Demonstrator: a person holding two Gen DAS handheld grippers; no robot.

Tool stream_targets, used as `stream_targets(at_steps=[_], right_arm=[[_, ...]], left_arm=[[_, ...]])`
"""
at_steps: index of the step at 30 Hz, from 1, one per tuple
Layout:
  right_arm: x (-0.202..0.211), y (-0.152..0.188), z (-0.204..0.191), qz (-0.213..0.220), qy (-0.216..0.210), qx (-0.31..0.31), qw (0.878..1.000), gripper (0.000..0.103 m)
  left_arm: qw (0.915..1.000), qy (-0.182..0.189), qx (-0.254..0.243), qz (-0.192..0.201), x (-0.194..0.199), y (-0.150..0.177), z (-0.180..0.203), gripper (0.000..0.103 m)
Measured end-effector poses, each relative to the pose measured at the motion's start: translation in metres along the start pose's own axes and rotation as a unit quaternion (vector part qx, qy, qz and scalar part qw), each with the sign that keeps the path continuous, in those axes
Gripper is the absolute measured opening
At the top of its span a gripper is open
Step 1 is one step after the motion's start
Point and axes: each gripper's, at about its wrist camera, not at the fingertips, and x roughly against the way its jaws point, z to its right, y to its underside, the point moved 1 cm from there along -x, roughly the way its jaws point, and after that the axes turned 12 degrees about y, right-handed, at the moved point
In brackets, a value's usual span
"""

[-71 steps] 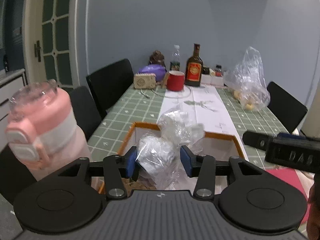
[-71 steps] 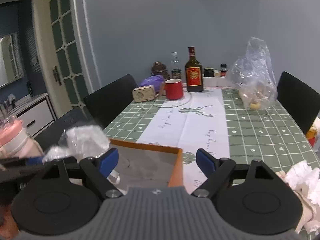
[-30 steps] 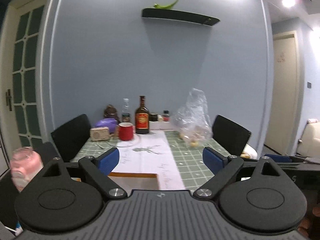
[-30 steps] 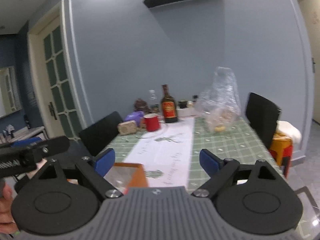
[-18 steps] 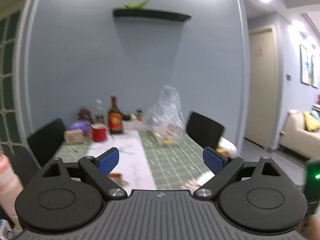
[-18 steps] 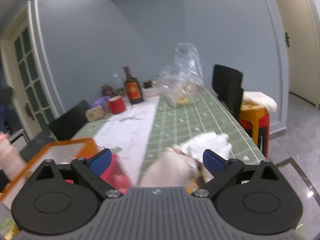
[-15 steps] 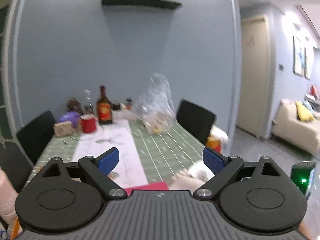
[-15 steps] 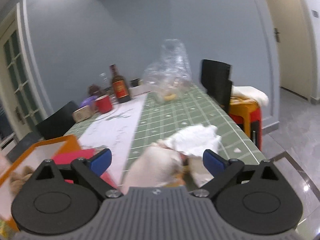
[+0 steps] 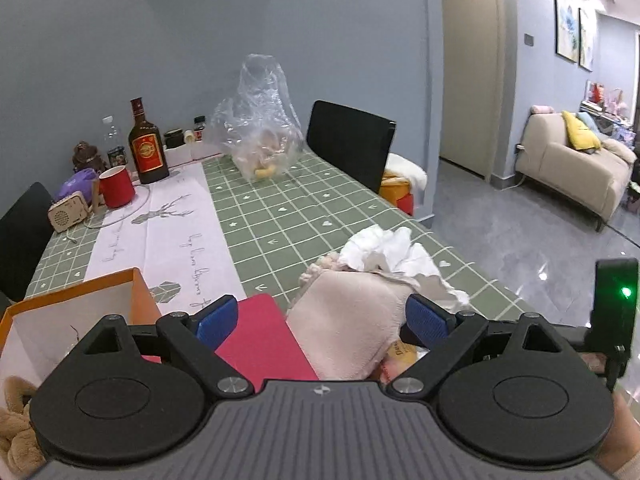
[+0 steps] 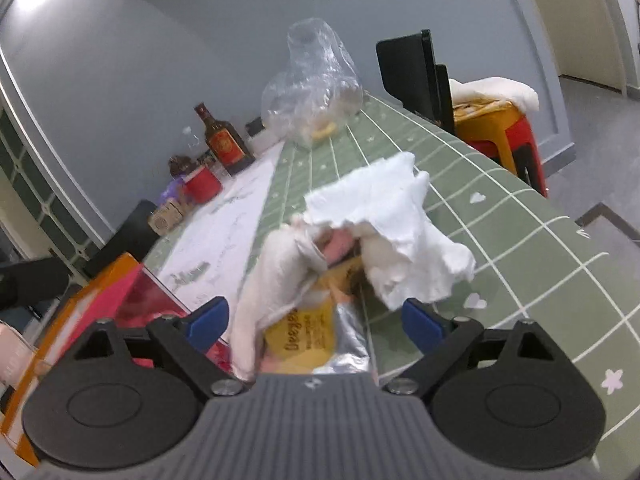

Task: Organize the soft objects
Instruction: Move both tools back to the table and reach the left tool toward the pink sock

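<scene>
Soft pile: a beige fabric piece (image 9: pixel 344 320) and crumpled white tissue (image 10: pixel 384 220) lie heaped near the table's (image 9: pixel 304 216) near right edge, over a yellow-and-silver snack packet (image 10: pixel 316 340).
Right gripper (image 10: pixel 316 322): spread wide, nothing clamped; its jaws have just been narrowing slightly. The beige fabric and the packet sit between the blue pads (image 10: pixel 418 326), which do not press on them.
Left gripper (image 9: pixel 322 320): released and wide; the beige fabric lies between its pads, untouched as far as the view shows.
Writing: yellow packet carries brown lettering, too blurred to read; the white table runner (image 9: pixel 160 236) has cursive script, illegible.
Orange box (image 9: pixel 80 300): open, left of the pile; a brown plush (image 9: pixel 12 432) shows at its near corner.
Red flat item (image 9: pixel 260 340): between box and pile.
Clear plastic bag (image 9: pixel 260 120): far down the table, yellowish items inside.
Bottle (image 9: pixel 147 148): dark, red label, beside a red mug (image 9: pixel 116 188).
</scene>
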Motion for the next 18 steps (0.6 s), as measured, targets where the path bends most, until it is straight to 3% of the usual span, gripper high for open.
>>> stream_targets(at_steps=[3,8,18], right_arm=[[0.000,0.005,-0.011,0.000,0.010,0.047,0.999,0.077],[-0.008,0.013,-0.020,-0.006,0.045,0.106,0.993,0.077],[-0.014,0.013,-0.009,-0.026,0.048,0.083,0.995,0.076]], left_arm=[[1.0000,0.002,0.003,-0.006,-0.008,-0.002,-0.002,0.103],[0.9979,0.014,-0.033,-0.054,-0.034,-0.008,0.003,0.103],[0.9874,0.014,-0.082,-0.134,-0.086,0.001,0.034,0.103]])
